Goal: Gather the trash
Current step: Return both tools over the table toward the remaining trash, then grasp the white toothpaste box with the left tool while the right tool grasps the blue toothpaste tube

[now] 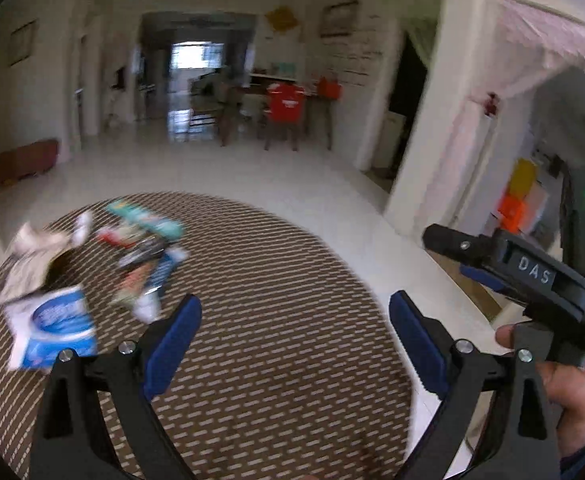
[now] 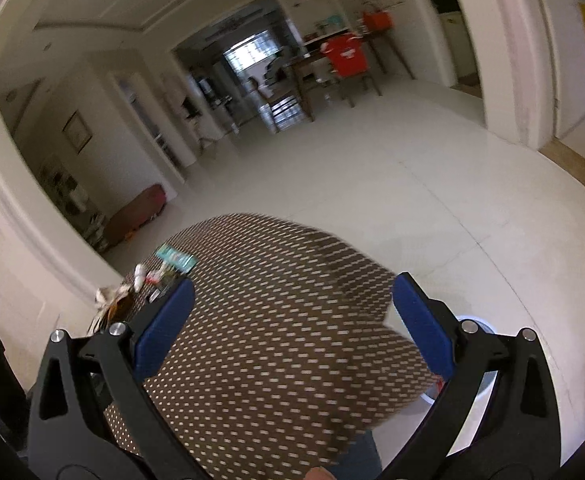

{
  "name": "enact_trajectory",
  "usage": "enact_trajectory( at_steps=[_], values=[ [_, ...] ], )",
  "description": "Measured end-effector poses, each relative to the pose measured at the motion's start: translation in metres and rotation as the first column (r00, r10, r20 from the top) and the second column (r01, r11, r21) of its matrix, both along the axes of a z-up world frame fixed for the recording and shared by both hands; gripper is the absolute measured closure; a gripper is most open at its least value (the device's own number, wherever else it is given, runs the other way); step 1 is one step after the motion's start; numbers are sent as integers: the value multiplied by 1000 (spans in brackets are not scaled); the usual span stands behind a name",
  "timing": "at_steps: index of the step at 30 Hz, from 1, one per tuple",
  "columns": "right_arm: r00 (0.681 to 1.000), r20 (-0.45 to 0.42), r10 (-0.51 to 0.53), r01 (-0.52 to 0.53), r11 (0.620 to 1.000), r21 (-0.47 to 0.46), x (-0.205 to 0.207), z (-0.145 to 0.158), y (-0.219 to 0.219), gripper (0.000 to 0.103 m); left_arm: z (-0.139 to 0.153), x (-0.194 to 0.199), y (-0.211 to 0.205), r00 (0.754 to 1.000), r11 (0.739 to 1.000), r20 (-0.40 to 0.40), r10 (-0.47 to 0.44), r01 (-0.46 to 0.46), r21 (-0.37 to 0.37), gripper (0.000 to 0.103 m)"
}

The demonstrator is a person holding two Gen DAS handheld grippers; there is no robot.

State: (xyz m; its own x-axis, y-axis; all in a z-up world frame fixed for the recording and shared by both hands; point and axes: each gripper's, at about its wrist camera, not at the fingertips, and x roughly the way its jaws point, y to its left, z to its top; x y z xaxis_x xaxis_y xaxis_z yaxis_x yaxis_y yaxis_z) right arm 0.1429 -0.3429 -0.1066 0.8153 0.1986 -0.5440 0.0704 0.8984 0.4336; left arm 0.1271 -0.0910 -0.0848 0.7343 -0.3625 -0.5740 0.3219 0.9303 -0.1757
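Observation:
Trash lies on the left part of a round brown patterned table [image 1: 260, 320]: a blue-and-white packet [image 1: 56, 328], a crumpled white paper [image 1: 36, 256], a teal wrapper [image 1: 148, 220] and several small wrappers [image 1: 144, 276]. My left gripper [image 1: 294, 340] is open above the table, right of the trash, nothing between its blue pads. The other gripper's black body [image 1: 532, 276] shows at the right, held by a hand [image 1: 568, 396]. In the right wrist view, my right gripper [image 2: 292, 324] is open over the same table [image 2: 276, 340], and the teal wrapper [image 2: 174, 259] and crumpled paper [image 2: 110, 300] sit at its left edge.
White tiled floor [image 2: 392, 184] surrounds the table. A white round bin rim [image 2: 478, 326] shows under the right finger. Far back stand a dining table and a chair with a red shirt [image 1: 286, 102]. A white pillar [image 1: 432, 128] and doorway lie to the right.

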Motion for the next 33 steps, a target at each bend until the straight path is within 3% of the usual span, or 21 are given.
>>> enact_trajectory(
  at_steps=[2,5,9,14,17,20,23,24,26,27,28,29,33],
  values=[
    [999,-2,34,-34,999,-5,9,-1,18,6,-8,-2,32,998,998,-20,57,-57,-23,10],
    [997,-9,77,-77,997,-15,17,-4,44,6,-18,-9,69,987,987,-23,160,-160,6,10],
    [991,-26,133,-133,991,-25,33,-11,76,6,-29,-11,129,952,952,-43,304,-303,30,10],
    [981,-50,186,-189,981,-51,46,-16,119,6,-42,-12,185,907,909,-76,414,-409,73,10],
    [976,-63,207,-211,976,-58,53,-21,134,6,-54,-6,209,887,894,-118,447,-442,71,10],
    [971,-77,228,-233,970,-72,60,-27,149,6,-66,1,223,872,891,-198,448,-453,23,10],
    [966,-90,241,-249,965,-87,66,-30,160,6,-78,15,232,869,896,-273,413,-442,-52,11],
    [964,-98,248,-257,962,-96,70,-32,164,6,-77,18,232,871,895,-261,416,-443,-53,12],
    [959,-121,258,-271,956,-111,77,-37,173,6,-78,25,233,879,898,-267,396,-431,-89,23],
    [956,-134,262,-278,953,-120,83,-40,177,6,-78,29,234,880,898,-278,385,-427,-108,42],
    [954,-142,265,-283,951,-126,87,-42,181,6,-79,33,233,881,900,-288,374,-420,-117,49],
    [952,-149,267,-287,948,-134,91,-44,185,6,-80,37,232,884,901,-294,363,-413,-131,62],
    [945,-183,273,-304,936,-177,116,-51,207,6,-82,47,226,892,895,-291,345,-406,-185,80]
  ],
)
